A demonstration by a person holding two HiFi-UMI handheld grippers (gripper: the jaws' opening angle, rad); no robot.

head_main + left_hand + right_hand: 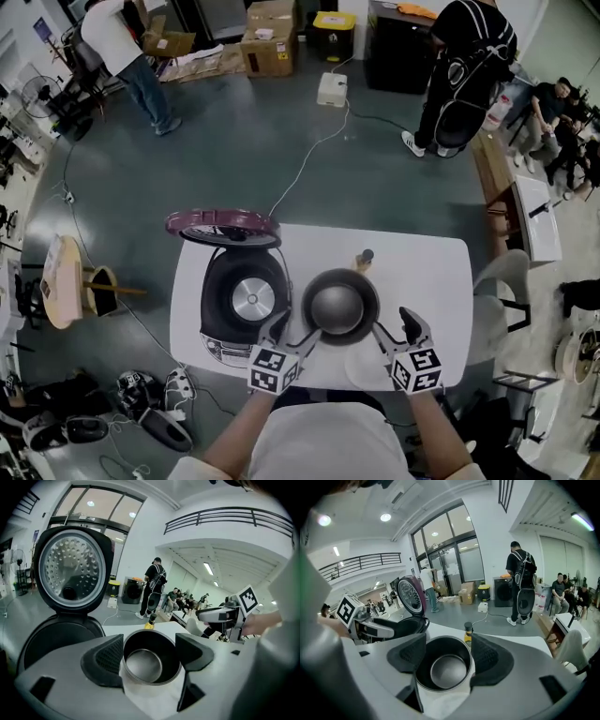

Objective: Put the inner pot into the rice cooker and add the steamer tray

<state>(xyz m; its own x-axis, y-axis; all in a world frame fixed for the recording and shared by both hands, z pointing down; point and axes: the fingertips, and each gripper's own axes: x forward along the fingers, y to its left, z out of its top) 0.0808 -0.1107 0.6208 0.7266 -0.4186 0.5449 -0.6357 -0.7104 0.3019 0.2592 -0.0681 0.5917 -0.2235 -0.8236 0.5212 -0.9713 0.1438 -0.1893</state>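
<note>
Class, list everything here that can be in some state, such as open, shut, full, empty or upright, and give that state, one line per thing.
Cooker: open, cavity empty.
Lid: raised.
Pot: upright on the table, empty, outside the cooker.
Bottle: upright, capped.
Left gripper: open, aimed at the pot, not clamped.
Right gripper: open, aimed at the pot, not clamped.

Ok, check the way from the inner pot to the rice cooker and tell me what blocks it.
Nothing visible blocks it. The inner pot stands on the table right beside the rice cooker, whose lid is up and whose cavity is bare. The small bottle stands behind the pot, off that path.
</note>
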